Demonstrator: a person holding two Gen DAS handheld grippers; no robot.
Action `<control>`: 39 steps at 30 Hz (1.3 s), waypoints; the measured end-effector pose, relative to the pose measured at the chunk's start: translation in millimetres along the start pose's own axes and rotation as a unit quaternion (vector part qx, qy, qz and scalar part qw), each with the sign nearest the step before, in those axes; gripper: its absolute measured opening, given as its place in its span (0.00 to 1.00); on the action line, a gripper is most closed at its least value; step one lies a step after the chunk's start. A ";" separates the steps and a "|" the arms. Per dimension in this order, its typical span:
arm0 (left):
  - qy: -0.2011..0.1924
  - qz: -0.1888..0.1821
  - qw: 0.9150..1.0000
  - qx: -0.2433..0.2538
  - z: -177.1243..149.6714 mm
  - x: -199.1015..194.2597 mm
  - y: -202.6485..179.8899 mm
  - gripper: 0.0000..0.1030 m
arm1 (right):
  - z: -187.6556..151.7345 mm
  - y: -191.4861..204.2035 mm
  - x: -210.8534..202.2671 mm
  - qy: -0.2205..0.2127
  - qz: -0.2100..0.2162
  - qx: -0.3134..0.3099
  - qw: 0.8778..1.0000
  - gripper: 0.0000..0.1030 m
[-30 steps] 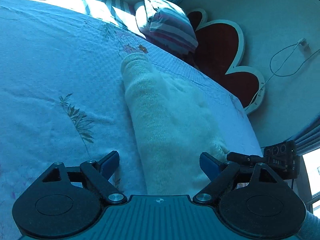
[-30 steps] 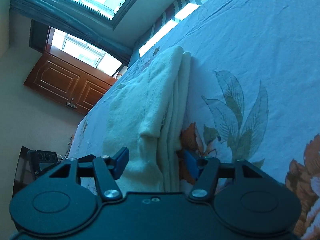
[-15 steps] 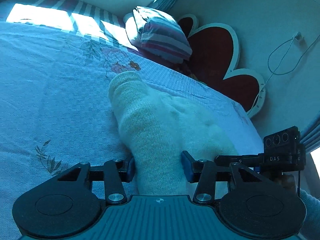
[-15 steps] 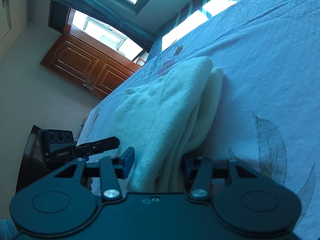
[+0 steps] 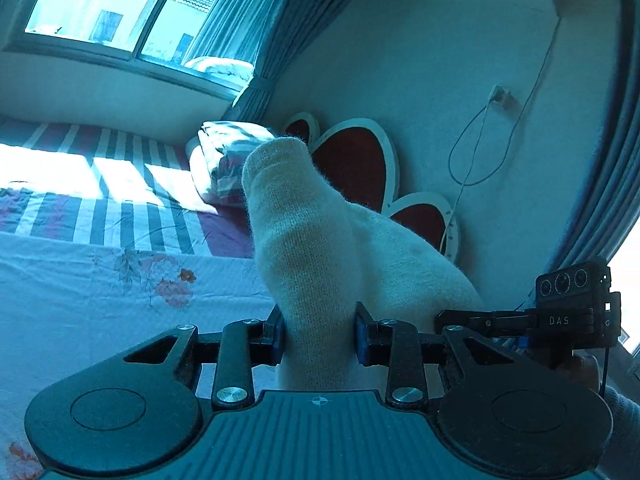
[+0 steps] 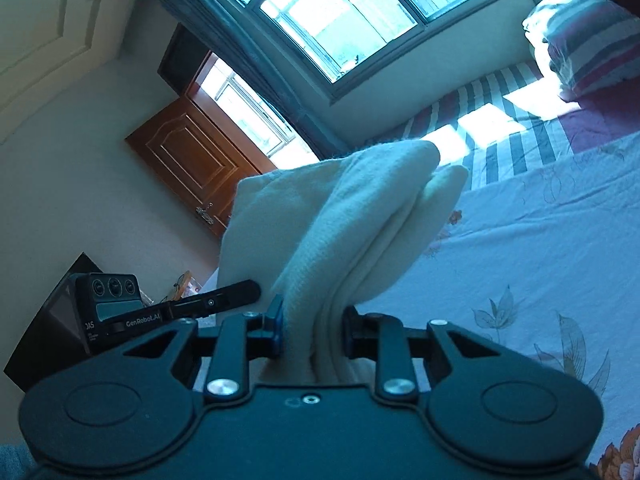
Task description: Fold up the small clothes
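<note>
The lower end of the cream garment (image 5: 320, 248) is hidden behind both gripper bodies, so its full shape cannot be made out. The left gripper (image 5: 319, 336) has just been closing its jaws and now clamps one edge of the garment. The right gripper (image 6: 311, 330) has also been closing and clamps several folded layers of the same garment (image 6: 360, 220). The cloth hangs in the air between them, above the flowered bed sheet (image 6: 540, 240). The sheet below is wide and flat. A striped pillow (image 5: 224, 160) lies near the headboard (image 5: 356, 160), well apart from the garment.
</note>
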State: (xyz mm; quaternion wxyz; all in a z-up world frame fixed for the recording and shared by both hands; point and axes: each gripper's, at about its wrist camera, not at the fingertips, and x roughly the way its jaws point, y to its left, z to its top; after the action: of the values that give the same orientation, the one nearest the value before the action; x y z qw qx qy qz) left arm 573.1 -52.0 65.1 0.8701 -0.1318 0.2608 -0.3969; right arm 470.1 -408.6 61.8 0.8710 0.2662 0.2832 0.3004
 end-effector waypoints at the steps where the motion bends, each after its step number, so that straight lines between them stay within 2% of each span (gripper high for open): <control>1: -0.005 -0.004 1.000 0.005 7.3 -11.4 -6.7 0.32 | 3.7 17.0 -10.0 -0.007 0.001 -0.013 1.000 0.25; 5: -0.011 -0.006 1.000 0.016 26.6 -40.9 -21.3 0.32 | 14.5 68.5 -35.7 -0.025 0.002 -0.046 0.999 0.25; 9: 0.020 0.016 1.000 0.003 18.6 -38.1 -14.2 0.32 | 12.6 78.7 -33.6 -0.020 -0.006 -0.041 0.999 0.25; 15: 0.049 0.024 0.998 -0.009 -20.8 -24.8 5.8 0.32 | -15.8 48.1 -9.4 0.007 -0.009 0.004 1.000 0.25; 18: 0.074 0.034 0.997 -0.011 -42.5 -6.4 21.6 0.32 | -31.6 29.2 3.9 0.022 -0.014 0.021 0.999 0.25; 24: 0.115 0.048 0.991 -0.048 -80.8 42.6 62.6 0.32 | -56.4 -25.5 42.6 0.052 -0.028 0.060 0.996 0.25; 32: 0.134 0.056 0.985 -0.092 -106.1 101.6 111.3 0.32 | -64.6 -92.7 89.3 0.078 -0.043 0.077 0.993 0.25; 33: 0.132 0.048 0.984 -0.109 -108.4 103.8 117.1 0.37 | -65.7 -101.1 93.6 0.080 -0.046 0.083 0.992 0.26; 34: 0.134 0.044 0.982 -0.124 -109.8 103.7 121.1 0.40 | -67.0 -108.7 96.5 0.082 -0.045 0.093 0.991 0.29; 35: 0.136 0.048 0.981 -0.130 -110.6 102.4 122.2 0.48 | -68.3 -115.6 98.8 0.087 -0.041 0.105 0.990 0.30; 36: 0.133 0.052 0.981 -0.129 -111.0 98.0 121.1 0.53 | -68.4 -117.8 98.9 0.093 -0.044 0.111 0.989 0.37; 39: 0.132 0.049 0.982 -0.128 -120.1 69.2 114.3 0.54 | -69.9 -112.9 80.6 0.089 -0.053 0.113 0.988 0.49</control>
State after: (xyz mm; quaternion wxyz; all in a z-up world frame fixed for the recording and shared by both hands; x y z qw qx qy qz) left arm 615.1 -33.0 -108.6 0.8221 -0.1755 0.4285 -0.3313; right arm 519.7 -410.3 -85.4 0.8214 0.3195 0.4056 0.2424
